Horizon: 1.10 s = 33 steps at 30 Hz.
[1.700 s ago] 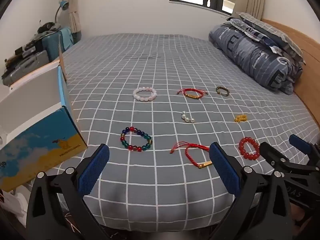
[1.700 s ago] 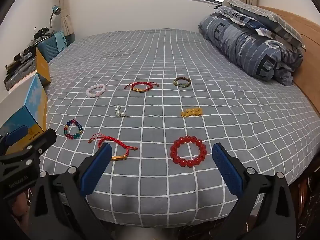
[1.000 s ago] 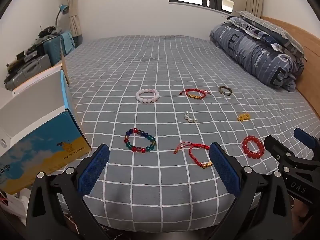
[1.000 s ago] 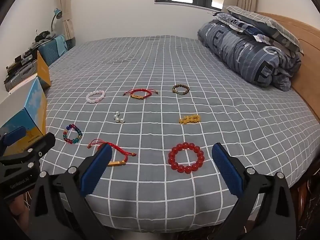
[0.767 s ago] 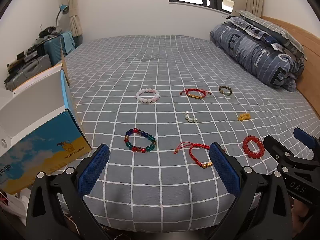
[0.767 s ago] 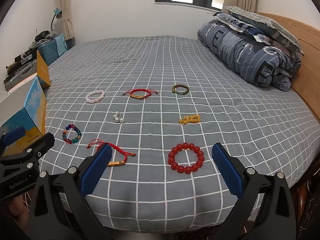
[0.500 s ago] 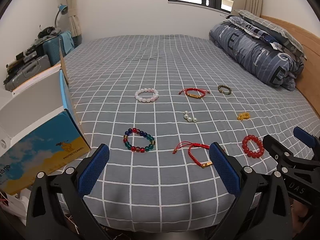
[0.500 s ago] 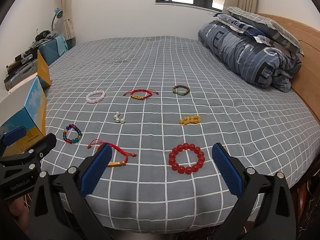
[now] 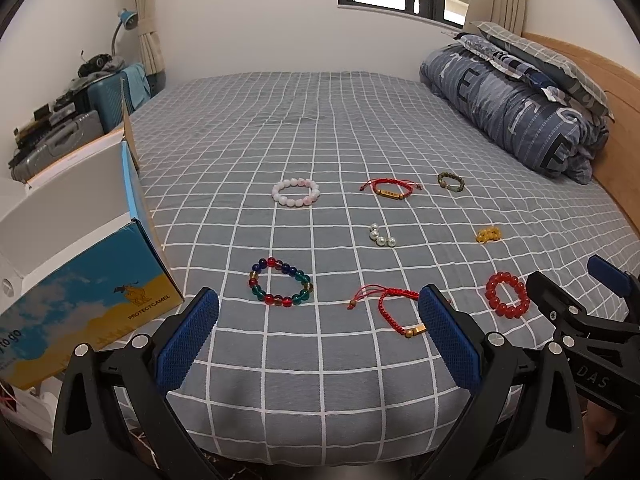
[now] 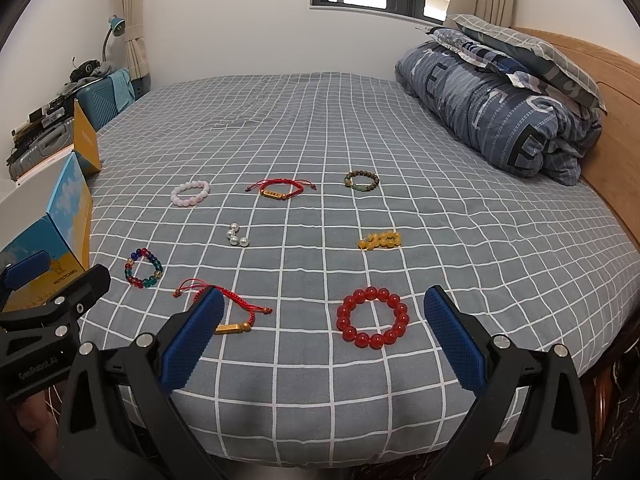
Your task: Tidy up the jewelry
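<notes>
bed (image 9: 320, 128), grey sheet with white grid, filling both views and carrying all the jewelry.
rolled quilt (image 9: 516, 112) lying at the far right against the wooden headboard, a pillow (image 10: 532, 52) sitting on top.
box (image 9: 80, 272), blue and yellow, open, standing at the bed's left edge.
left gripper (image 9: 320, 344) hovering over the near edge, jaws spread wide, holding nothing.
right gripper (image 10: 322, 340) hovering beside it to the right, jaws likewise spread, holding nothing.
red bracelet (image 10: 373, 317), large beads, lying between the right gripper's fingers, not touching them.
mixed bracelet (image 9: 280, 287), blue, green and red beads, lying near the box.
near cord (image 9: 390, 310), red with a gold bar, lying between the mixed bracelet and the red bracelet, partly hiding behind a finger in each view.
pink bracelet (image 9: 296, 191) lying farther back on the left.
far cord (image 9: 393, 189), red with a gold plate, lying just right of the pink bracelet.
brown bracelet (image 10: 361, 182) lying right of the far cord.
yellow beads (image 10: 380, 240) bunching up between the brown and red bracelets.
pearls (image 9: 382, 236), a small cluster, sitting mid-bed.
</notes>
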{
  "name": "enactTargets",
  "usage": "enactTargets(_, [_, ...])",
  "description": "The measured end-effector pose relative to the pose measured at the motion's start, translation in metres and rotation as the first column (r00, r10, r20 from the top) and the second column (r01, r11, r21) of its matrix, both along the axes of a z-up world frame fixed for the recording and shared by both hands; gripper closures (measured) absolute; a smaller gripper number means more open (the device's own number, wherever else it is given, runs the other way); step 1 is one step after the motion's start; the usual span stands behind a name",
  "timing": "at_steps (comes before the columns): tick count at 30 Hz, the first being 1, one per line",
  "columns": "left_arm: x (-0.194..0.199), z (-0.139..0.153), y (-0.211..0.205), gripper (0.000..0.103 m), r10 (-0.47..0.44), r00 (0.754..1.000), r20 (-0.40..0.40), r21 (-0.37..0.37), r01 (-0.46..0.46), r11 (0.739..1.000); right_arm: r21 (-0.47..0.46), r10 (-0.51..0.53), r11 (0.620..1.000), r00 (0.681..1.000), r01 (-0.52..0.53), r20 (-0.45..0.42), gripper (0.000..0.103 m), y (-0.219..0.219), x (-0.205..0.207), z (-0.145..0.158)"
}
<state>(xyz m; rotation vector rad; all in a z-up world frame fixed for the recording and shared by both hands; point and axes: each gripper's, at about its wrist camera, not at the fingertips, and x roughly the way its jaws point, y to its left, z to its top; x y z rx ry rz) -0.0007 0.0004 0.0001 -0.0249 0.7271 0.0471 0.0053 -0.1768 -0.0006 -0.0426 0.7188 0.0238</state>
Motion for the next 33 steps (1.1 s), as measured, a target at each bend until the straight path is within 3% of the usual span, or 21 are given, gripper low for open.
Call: enactTargets(33, [-0.0006,0.0008,0.0008,0.005,0.000,1.000,-0.003,0.008,0.000,1.000,-0.001,-0.001,1.000,1.000,0.001,0.006,0.007,0.0011,-0.0018,-0.0008])
